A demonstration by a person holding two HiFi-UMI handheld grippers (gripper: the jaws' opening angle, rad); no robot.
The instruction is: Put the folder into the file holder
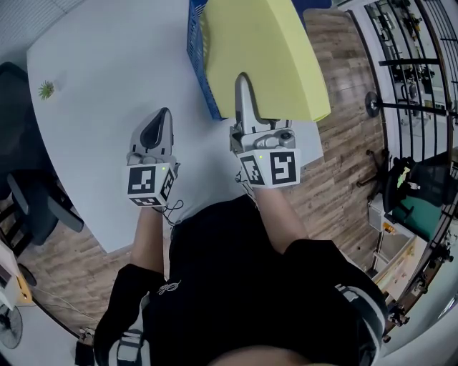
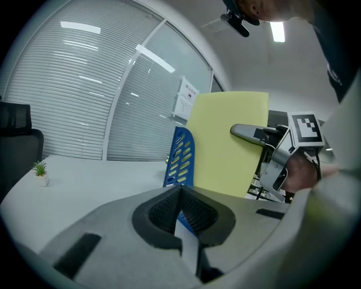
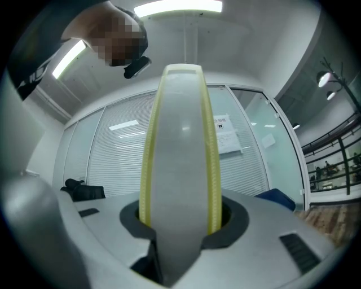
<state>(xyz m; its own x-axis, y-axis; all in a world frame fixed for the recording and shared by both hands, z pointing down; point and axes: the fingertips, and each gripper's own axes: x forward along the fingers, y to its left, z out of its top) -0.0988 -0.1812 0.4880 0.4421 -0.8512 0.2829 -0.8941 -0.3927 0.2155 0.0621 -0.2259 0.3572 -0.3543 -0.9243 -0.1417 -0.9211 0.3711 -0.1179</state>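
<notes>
Your plain yellow folder (image 1: 265, 57), clamped in your right gripper (image 1: 242, 80), tilts over the blue file holder (image 1: 196, 50) on the white table (image 1: 107, 86), hand roughly level, while your left gripper (image 1: 166, 112) hovers closed, empty.

Bright, even indoor light throughout. It comes from ceiling strip lights (image 3: 177, 7): one is blown out white at the top of the right gripper view and another shows in the left gripper view, with reflections streaked across the glass wall (image 2: 84, 28). The pale bench (image 1: 107, 78) is evenly lit, with only faint, soft shadows. Both gripper views are fisheye — straight lines bow and the corners go black. The fingers (image 2: 101, 237) close to the lens are soft, and the folder (image 3: 180, 169) edge is blurred too. In the head view the railings (image 1: 411, 64) curve at the right edge.
</notes>
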